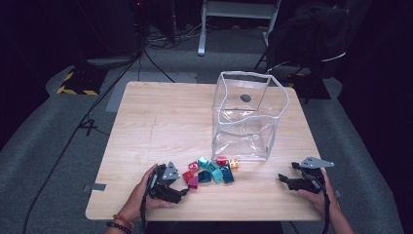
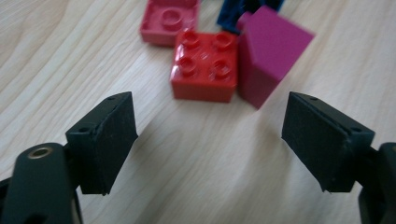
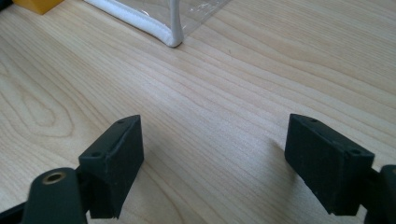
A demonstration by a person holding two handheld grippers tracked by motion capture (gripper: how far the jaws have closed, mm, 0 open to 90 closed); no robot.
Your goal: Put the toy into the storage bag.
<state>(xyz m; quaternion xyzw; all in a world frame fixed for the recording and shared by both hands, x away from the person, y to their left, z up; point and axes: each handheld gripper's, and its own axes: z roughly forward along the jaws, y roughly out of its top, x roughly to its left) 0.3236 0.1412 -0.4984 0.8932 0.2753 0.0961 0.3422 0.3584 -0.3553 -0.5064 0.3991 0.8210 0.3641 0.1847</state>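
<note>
From the high view, a small heap of colored blocks (image 1: pixel 212 170) lies on the table (image 1: pixel 160 122), just in front of a clear plastic bag (image 1: pixel 248 117) that stands open. The left hand-held gripper (image 1: pixel 182 187) sits right beside the heap, on its left side. The right hand-held gripper (image 1: pixel 284 179) rests well apart from the blocks, off to their right. So the left hand is the nearer one.

In the left gripper view, a red block (image 2: pixel 204 65) lies flat with its bumps facing up, straight ahead of the two black jaws. A purple block (image 2: pixel 268 53) touches its right side and looks tilted, though that part is a bit blurry. A pink block (image 2: pixel 169 19) lies behind the red one. The jaws stand apart with nothing between them, and the red block is a little way past their tips.

In the right gripper view, the jaws are wide apart too, with just bare table between them. The white edge of the bag (image 3: pixel 154 29) is farther ahead.
</note>
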